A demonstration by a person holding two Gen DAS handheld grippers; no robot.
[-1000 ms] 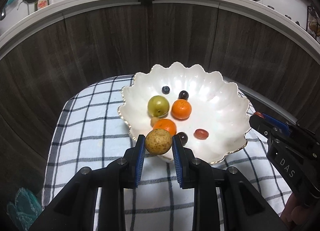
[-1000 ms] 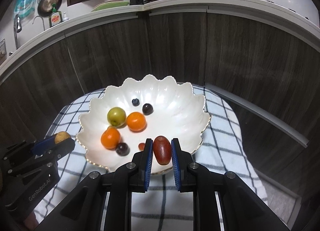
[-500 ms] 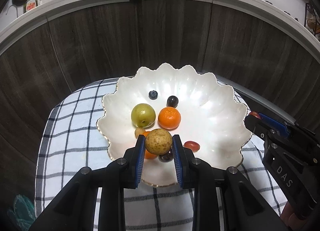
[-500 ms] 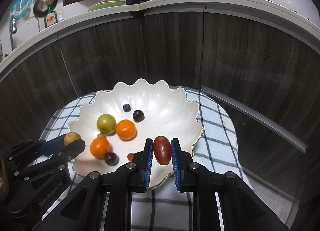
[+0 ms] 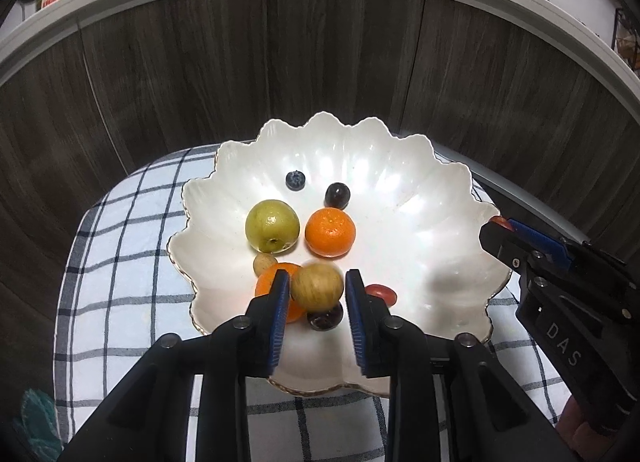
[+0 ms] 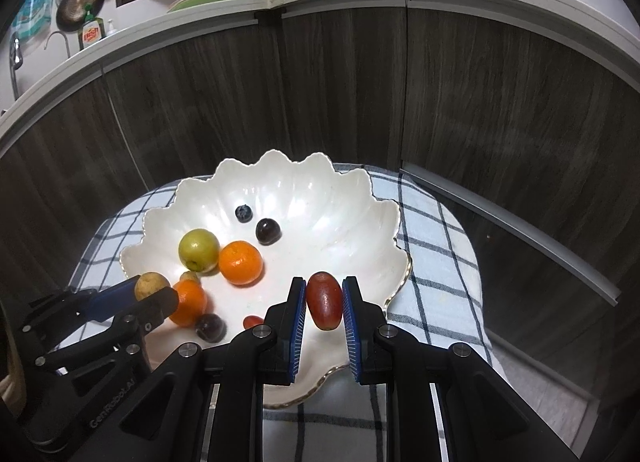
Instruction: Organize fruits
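Note:
A white scalloped bowl (image 5: 400, 165) (image 6: 320, 189) sits on a checked cloth. In it lie a green fruit (image 5: 272, 225), two mandarins (image 5: 330, 232) (image 5: 268, 282), a blueberry (image 5: 295, 180), two dark grapes (image 5: 337, 195) (image 5: 325, 318) and a small red fruit (image 5: 382, 293). My left gripper (image 5: 317, 278) (image 6: 152, 294) hovers over the bowl's near left part. Its jaws are opening, and a round brown fruit (image 5: 316, 288) sits blurred between them with slim gaps at both pads. My right gripper (image 6: 324, 286) (image 5: 504, 229) is shut on an oblong red fruit (image 6: 325, 306) above the bowl's near right rim.
The blue-checked cloth (image 5: 120, 262) covers a small round-cornered surface. Dark wood cabinet fronts (image 5: 320, 61) rise close behind it under a white counter edge. A teal object (image 5: 32, 418) lies low at the left.
Both grippers have moved forward from the bowl's near edge to over its inside. The left jaws have widened and the brown fruit has come loose between them. The right grip is unchanged.

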